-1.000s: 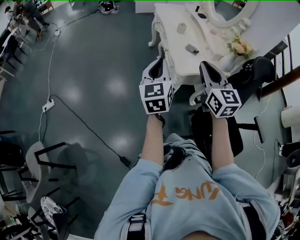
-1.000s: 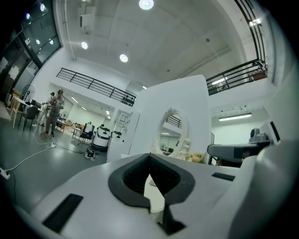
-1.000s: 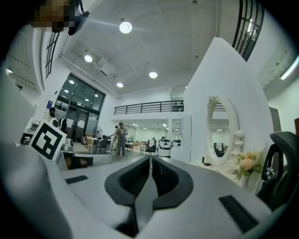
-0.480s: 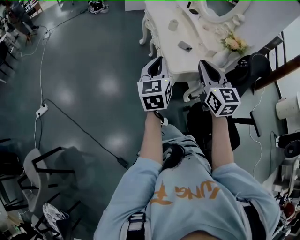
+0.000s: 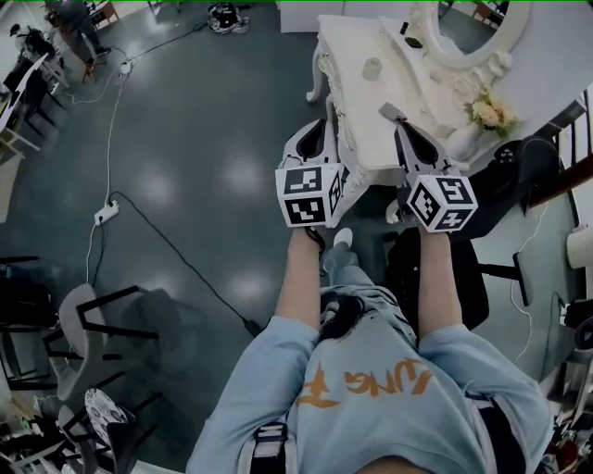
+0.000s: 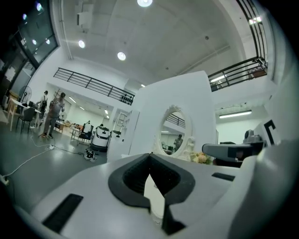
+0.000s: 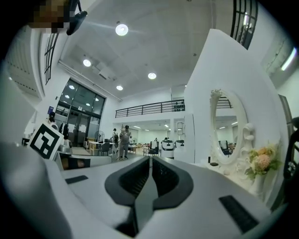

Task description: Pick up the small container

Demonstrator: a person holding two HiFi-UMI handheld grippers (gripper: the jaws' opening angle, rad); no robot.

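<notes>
The small container [image 5: 372,68], a pale little cylinder, stands on the white dressing table [image 5: 352,46] at the top of the head view. Both grippers are held out in front of the person, side by side, well short of it. My left gripper [image 5: 321,123] points at the table's near left edge, its jaws together with nothing in them [image 6: 150,156]. My right gripper [image 5: 404,128] reaches over the table's near edge and is also shut and empty [image 7: 151,158]. Neither gripper view shows the container.
On the table are an oval mirror [image 5: 463,28], a vase of flowers [image 5: 486,113] and a dark flat item [image 5: 389,111] just beyond the right gripper. A black chair [image 5: 519,167] stands to the right. A cable and power strip [image 5: 107,213] lie on the floor at left.
The head view has swung, so the table sits a little further right and nearer the gripper tips. Both grippers keep their side-by-side pose and stay shut.
</notes>
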